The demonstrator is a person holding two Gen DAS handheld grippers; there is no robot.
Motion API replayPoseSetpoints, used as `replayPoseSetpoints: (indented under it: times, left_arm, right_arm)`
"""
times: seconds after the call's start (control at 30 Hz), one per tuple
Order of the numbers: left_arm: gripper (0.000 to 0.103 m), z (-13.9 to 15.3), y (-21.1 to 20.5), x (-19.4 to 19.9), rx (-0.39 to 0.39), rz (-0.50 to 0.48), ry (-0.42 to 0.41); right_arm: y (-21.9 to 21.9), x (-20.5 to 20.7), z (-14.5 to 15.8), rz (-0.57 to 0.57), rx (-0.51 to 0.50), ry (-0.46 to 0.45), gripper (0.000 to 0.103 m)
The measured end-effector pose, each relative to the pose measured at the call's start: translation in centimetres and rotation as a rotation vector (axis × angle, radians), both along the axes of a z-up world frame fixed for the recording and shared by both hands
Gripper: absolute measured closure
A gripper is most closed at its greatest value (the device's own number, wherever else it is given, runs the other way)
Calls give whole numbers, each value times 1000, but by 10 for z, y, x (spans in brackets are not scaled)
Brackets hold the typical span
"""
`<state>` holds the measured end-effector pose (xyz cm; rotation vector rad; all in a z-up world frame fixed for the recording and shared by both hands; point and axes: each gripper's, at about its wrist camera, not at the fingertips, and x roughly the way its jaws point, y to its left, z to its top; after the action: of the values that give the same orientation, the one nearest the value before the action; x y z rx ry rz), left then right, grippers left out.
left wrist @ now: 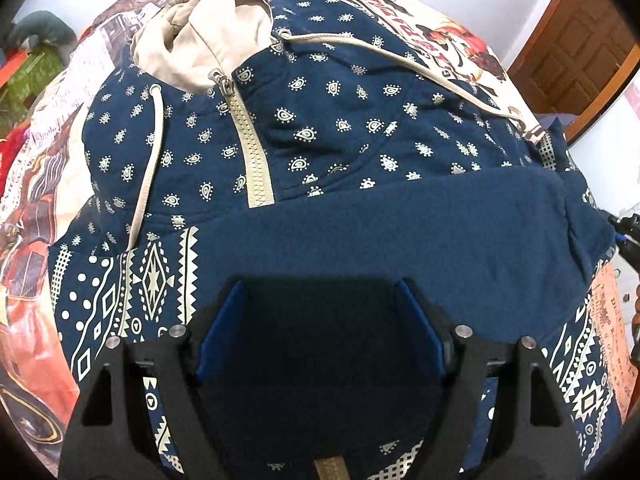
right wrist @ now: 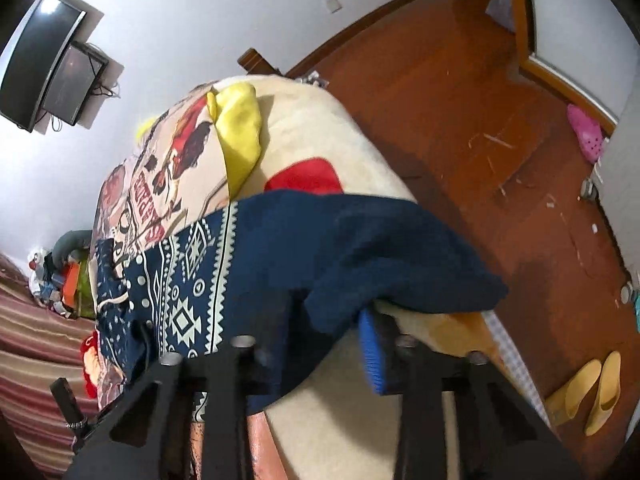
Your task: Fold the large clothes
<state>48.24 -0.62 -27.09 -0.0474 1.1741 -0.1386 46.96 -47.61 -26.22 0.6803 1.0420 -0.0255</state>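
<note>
A navy zip hoodie (left wrist: 320, 128) with a cream paisley print, cream hood lining and drawstrings lies front-up on the bed. Its plain navy hem part (left wrist: 400, 232) is folded up over the body. My left gripper (left wrist: 320, 320) hovers just above this fold with its blue pads wide apart and nothing between them. In the right wrist view the hoodie (right wrist: 320, 248) drapes over my right gripper (right wrist: 340, 312). The plain navy cloth lies between its fingers. The left finger is hidden under the cloth, so the grip is unclear.
The bed has a printed cream blanket (left wrist: 440, 24) (right wrist: 320, 136). A yellow garment (right wrist: 240, 128) and a red one (right wrist: 304, 178) lie on it. The wooden floor (right wrist: 480, 120) with yellow slippers (right wrist: 588, 392) and a pink shoe (right wrist: 586, 132) lies right of the bed. Screens (right wrist: 48, 64) hang on the wall.
</note>
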Motion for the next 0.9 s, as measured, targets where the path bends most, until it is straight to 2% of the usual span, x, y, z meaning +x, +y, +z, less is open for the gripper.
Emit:
replayPoseSetpoints:
  times: [0.1,0.2,0.37,0.57,0.67,0.8,0.9]
  left_arm:
    - [26,5,-3,-3,26,-15,-10]
    - [26,19,-2,-13,43,-33,-48]
    - [26,46,11,-30,42,-34,-114]
    - [26,76,28,-47,46,-31,-194]
    - [26,88,35,-57,55,-29,-232]
    - [26,98,45,-72,67,-26,-267]
    - [26,100,53,-80,79,-25,-274]
  right_arm:
    - [5,0,12,7,-4,-35,94]
    - [17,3,34,32,-25,-87,95]
    - [49,5,90,103,-79,-215,96]
    - [114,-3,162,228,-145,-380,97]
    - [155,-8,185,307,-157,-436,97]
    - [212,-12,186,428,-190,-444,97]
    - [253,-7,161,511,-204,-381,97]
